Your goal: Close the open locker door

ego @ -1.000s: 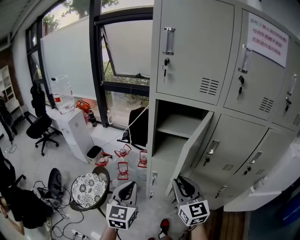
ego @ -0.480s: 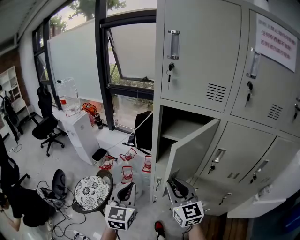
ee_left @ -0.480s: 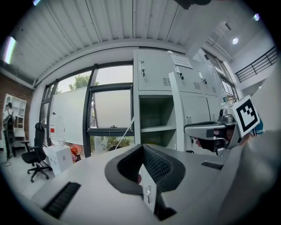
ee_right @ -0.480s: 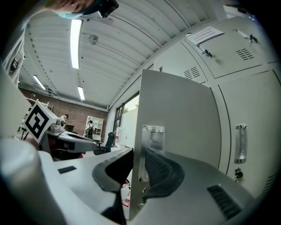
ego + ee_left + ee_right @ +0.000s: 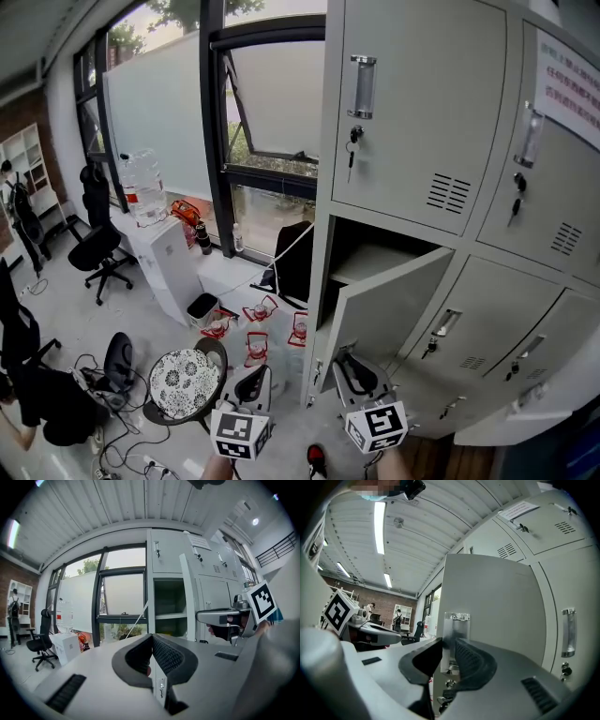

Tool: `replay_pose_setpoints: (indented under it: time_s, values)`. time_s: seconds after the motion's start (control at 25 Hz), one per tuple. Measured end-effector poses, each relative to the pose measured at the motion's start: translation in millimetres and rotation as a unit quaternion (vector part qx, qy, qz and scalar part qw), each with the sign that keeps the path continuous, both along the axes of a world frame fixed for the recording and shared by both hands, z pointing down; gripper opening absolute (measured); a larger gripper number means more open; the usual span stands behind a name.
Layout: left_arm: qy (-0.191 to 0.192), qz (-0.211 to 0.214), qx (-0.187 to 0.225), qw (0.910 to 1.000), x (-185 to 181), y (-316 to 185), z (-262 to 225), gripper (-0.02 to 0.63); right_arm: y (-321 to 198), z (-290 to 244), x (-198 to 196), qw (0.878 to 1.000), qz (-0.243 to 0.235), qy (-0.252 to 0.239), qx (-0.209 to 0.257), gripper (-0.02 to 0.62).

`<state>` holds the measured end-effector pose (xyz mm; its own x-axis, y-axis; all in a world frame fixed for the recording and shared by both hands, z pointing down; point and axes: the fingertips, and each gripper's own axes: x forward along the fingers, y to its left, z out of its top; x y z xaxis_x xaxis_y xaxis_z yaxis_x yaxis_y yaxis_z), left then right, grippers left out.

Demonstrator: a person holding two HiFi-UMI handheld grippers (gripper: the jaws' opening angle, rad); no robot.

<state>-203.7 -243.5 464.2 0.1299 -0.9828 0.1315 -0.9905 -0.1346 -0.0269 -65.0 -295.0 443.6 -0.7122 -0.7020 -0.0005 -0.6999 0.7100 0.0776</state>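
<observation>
The person is facing a bank of grey lockers (image 5: 422,112). The open locker door (image 5: 394,305) is standing partly ajar in the middle row of the left column, with its free edge pointing out toward the person and the shelf showing behind it. The right tool (image 5: 448,641) is pinching the door's chrome handle (image 5: 454,625), which is sitting upright between the ribbed pads. The left tool (image 5: 151,638) is hovering beside it with its jaws pressed together on nothing, clear of the door.

The step in hand appears to be swinging the door home. To do it well, the right hand should be following the door's arc about its hinge rather than shoving straight in, so the handle is not twisting between the pads. The grip should be firm until the door is sitting flush in its frame, and only then easing off. The lock (image 5: 449,683) is sitting just below the handle, so the pads are best kept on the handle alone.
</observation>
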Motion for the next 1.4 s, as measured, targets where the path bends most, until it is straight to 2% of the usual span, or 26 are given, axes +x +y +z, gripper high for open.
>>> replay_pose_setpoints:
  time_s: [0.72,1.04,1.4]
  values:
    - [-0.004,-0.039,0.004,0.9992,-35.4,-43.3,-3.2,0.021,-59.0,0.9,-38.9,1.000,-0.015,0.016,0.004,0.091]
    - [-0.001,-0.042,0.001,0.9991,-33.8,-66.4,-0.9,0.021,-90.8,6.8,-44.8,1.000,-0.010,0.024,-0.003,0.064]
    - [-0.002,-0.049,-0.005,0.9988,-36.8,-93.0,3.0,0.021,-121.8,9.4,-46.1,1.000,-0.012,0.025,-0.005,0.064]
